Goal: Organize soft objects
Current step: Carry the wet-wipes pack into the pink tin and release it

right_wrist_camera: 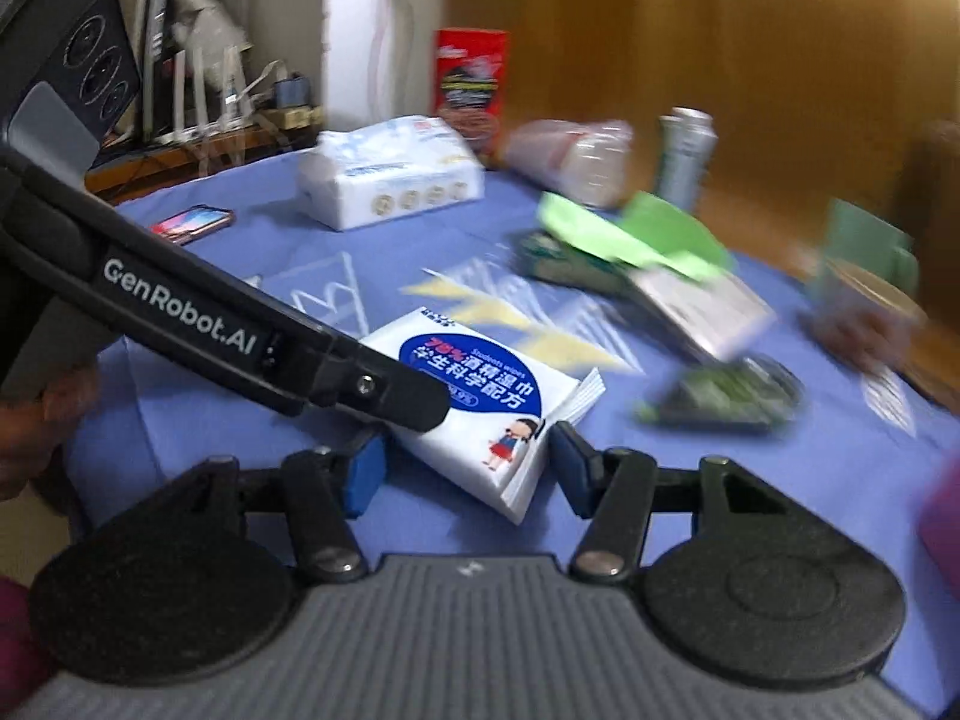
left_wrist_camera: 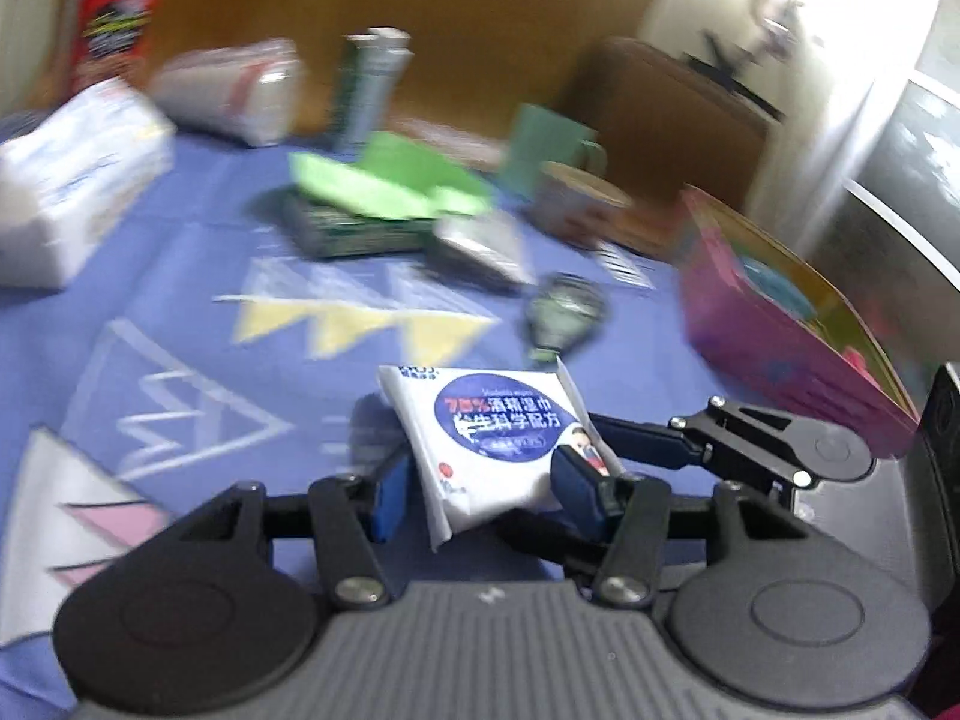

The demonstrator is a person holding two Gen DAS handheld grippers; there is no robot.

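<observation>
- Left wrist view: your left claw [left_wrist_camera: 480,483] is clenched on a flat, soft white wipes pack [left_wrist_camera: 498,444], its blue pads pressing both sides. The round blue label carries Chinese print and "70%". The pack sits low over the blue patterned cloth covering the surface [left_wrist_camera: 180,324].
- Right wrist view: your right claw [right_wrist_camera: 459,468] stands released, pads either side of the wipes pack [right_wrist_camera: 480,408] without pressing. The label reads "Students wipes". The other tool's black arm reads "GenRobot.AI".

Open blue cloth [right_wrist_camera: 258,276] at left; green-topped clutter [right_wrist_camera: 630,240] and pink box [left_wrist_camera: 780,324] crowd right.
</observation>
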